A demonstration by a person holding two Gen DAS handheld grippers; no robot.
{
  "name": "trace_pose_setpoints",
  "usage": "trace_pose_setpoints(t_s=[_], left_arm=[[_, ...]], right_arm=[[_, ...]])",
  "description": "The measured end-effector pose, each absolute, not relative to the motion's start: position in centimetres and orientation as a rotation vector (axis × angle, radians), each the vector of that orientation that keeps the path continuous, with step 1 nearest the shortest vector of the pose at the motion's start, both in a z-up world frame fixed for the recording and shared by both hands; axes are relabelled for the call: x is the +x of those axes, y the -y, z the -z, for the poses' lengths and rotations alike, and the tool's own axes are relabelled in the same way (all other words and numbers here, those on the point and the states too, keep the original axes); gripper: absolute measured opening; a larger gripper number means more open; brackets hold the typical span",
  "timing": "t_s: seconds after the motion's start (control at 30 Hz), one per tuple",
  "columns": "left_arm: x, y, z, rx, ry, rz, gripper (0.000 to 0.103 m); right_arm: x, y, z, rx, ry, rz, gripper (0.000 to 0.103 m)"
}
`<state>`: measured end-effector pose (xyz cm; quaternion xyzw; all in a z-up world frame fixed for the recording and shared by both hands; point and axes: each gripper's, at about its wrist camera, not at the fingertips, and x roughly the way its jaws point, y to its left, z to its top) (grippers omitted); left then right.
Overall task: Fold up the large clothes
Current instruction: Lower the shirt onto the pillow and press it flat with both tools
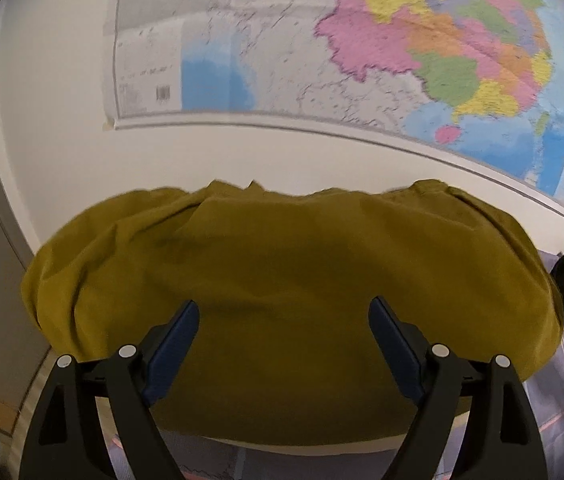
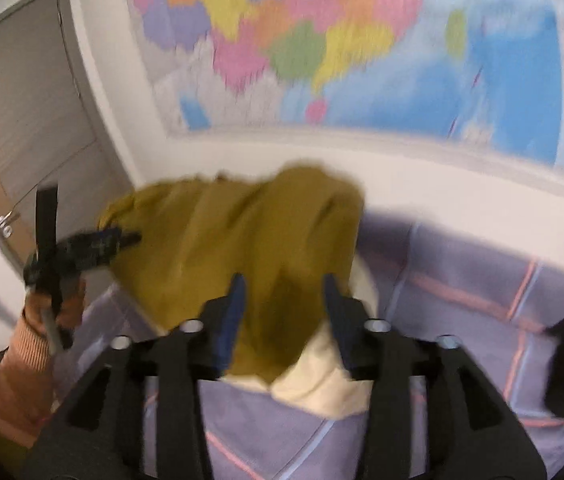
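The mustard-yellow garment (image 1: 289, 280) lies bunched on the lilac checked bedspread (image 2: 461, 280), below the wall map (image 1: 361, 60). The left gripper (image 1: 283, 320) hovers over it, jaws wide and empty. The right gripper (image 2: 282, 292) stands part open over the cloth, pinching nothing (blurred, mind). I'd take an outer edge with each and smooth it flat before folding.
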<state>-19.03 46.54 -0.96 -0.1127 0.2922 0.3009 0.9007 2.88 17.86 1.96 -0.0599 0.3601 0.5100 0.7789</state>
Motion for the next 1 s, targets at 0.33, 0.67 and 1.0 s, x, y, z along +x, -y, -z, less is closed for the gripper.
trace_pose_setpoints(t_s=[0.33,0.67,1.0], left_arm=[[-17.3,-43.8,-0.3,-0.192,-0.592,-0.576,0.088],[-16.0,-45.6,2.3,-0.269,-0.645,-0.581,0.092],[-17.9,-43.1,1.4,-0.254,-0.583,-0.548,0.092]], right_arm=[[5.6,-27.5,-1.9,-0.154,-0.807,-1.180,0.055],[9.9,-30.7,6.9,-0.096,-1.087,-1.165,0.050],[4.5,-25.0,3.2,-0.120,-0.888,-1.261,0.055]])
